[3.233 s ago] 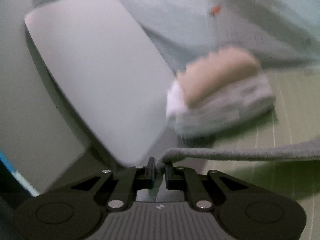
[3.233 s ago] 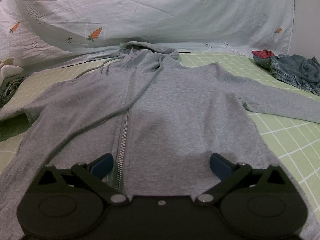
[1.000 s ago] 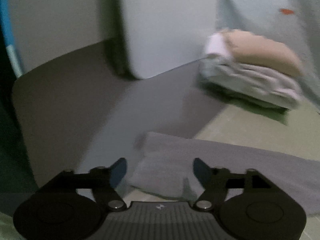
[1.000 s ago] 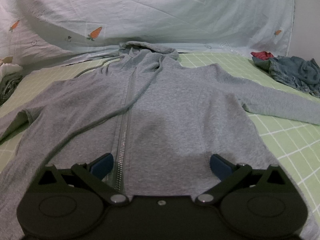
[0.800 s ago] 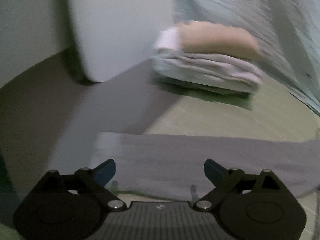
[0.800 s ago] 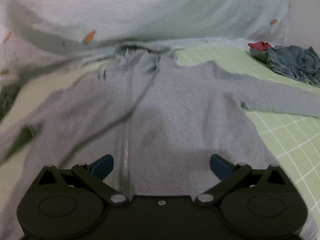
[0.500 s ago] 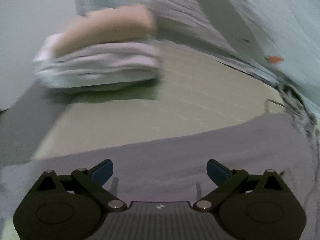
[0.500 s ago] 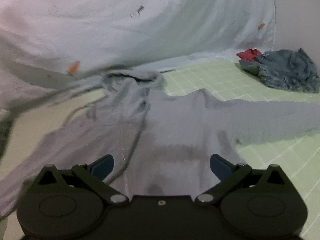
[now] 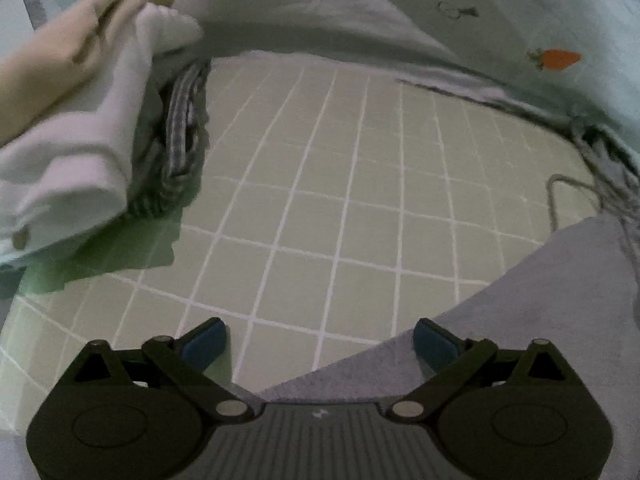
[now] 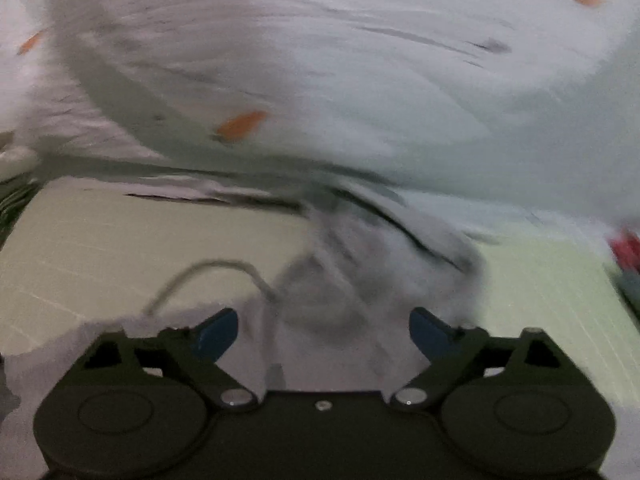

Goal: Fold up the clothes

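Left wrist view: the left gripper (image 9: 318,340) hangs over a green checked bed sheet (image 9: 320,184), its blue pads spread wide with nothing between them; the jaws have just been opening. The grey hoodie (image 9: 540,320) lies flat on the sheet at the near right, one straight edge running in under the right-hand pad, but whether that pad touches the cloth is not clear. Most of the garment is cut off by the right and lower edges of the picture. A grey drawstring (image 9: 554,196) loops over the sheet farther right. To the far left a stack of folded clothes (image 9: 92,128) sits on the sheet, beige and white pieces over a striped one, its left part running out of view. A pale quilt with carrot prints (image 9: 552,58) rises along the far side.

The right wrist view is heavily smeared by motion. The right gripper (image 10: 322,332) stands open, jaws having just been closing somewhat, holding nothing. Just beyond its pads lies the bunched hood (image 10: 372,264) of the hoodie, with the drawstring curling to the left; details of the fabric are lost in the blur. A red patch (image 10: 626,246) at the far right edge cannot be identified.
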A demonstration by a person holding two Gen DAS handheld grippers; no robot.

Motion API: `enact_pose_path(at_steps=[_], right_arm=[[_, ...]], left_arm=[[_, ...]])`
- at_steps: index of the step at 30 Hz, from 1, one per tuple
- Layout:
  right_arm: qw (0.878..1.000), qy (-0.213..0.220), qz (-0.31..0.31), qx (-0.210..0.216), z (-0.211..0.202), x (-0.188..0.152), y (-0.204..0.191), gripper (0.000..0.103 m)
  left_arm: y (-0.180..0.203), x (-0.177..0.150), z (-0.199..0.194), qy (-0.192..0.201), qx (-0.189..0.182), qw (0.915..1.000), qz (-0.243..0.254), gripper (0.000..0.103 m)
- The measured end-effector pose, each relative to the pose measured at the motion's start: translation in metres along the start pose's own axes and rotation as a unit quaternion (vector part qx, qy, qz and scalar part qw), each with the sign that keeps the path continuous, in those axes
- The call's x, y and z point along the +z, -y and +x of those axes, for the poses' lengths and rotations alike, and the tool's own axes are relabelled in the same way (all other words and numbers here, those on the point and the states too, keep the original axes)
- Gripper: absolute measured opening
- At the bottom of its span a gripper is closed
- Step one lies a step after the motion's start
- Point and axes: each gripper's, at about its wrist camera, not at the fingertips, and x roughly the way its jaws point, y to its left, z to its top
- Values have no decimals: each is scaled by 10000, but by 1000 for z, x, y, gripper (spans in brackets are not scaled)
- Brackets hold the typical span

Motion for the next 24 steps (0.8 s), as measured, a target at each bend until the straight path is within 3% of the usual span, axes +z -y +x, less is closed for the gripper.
enact_pose_path(at_steps=[3, 6, 8, 9, 13, 18, 20, 24], right_arm=[[9988, -98, -271, 401, 34, 13, -14, 47], [9974, -365, -352, 512, 62, 16, -25, 35], [9972, -497, -315, 458, 72, 14, -25, 12], [9973, -531, -275, 428, 74, 13, -24, 7], [9999, -78, 63, 108, 44, 13, -9, 4], [9950, 555, 464, -688, -21, 13, 24, 4], [9910, 516, 729, -1001, -34, 5, 40, 4], [9866, -11, 947, -1326, -39, -17, 57, 5]], left_arm=[[-1, -2, 0, 55, 28, 10000, 72, 103], [-2, 0, 2, 17, -3, 10000, 90, 103], [0, 3, 5, 15, -21, 9999, 124, 103], [0, 3, 5, 30, -16, 9999, 121, 103], [0, 3, 6, 54, 13, 9999, 84, 103], [0, 8, 9, -94, 12, 9999, 90, 103], [0, 8, 9, -86, 18, 9999, 82, 103], [-1, 6, 9, -44, 20, 10000, 80, 103]])
